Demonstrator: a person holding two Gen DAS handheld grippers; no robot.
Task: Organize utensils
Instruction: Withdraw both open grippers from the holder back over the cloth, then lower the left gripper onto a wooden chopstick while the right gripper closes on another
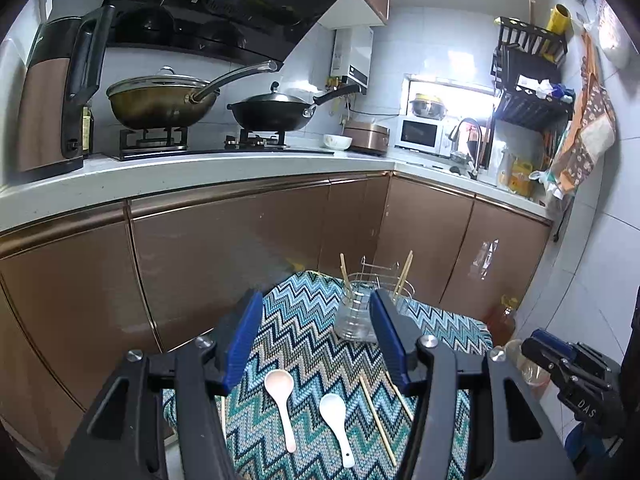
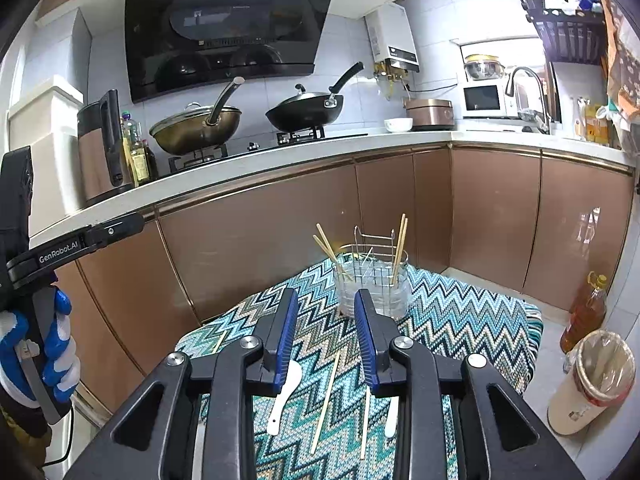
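Note:
A clear utensil holder with a wire rack (image 1: 362,312) (image 2: 372,284) stands at the far end of a zigzag-patterned cloth (image 1: 312,332) (image 2: 452,320) and holds several wooden chopsticks (image 2: 400,246). Two white spoons (image 1: 280,396) (image 1: 336,420) and two loose chopsticks (image 1: 376,420) (image 2: 326,400) lie on the cloth near me. My left gripper (image 1: 316,340) is open and empty above the spoons. My right gripper (image 2: 326,336) is open and empty above the loose chopsticks; a spoon (image 2: 286,396) lies beside its left finger.
Brown cabinet doors (image 1: 240,248) run behind the cloth under a white counter (image 1: 200,176) with two woks on a stove. An oil bottle (image 2: 584,308) and a lined bin (image 2: 592,380) stand on the floor to the right.

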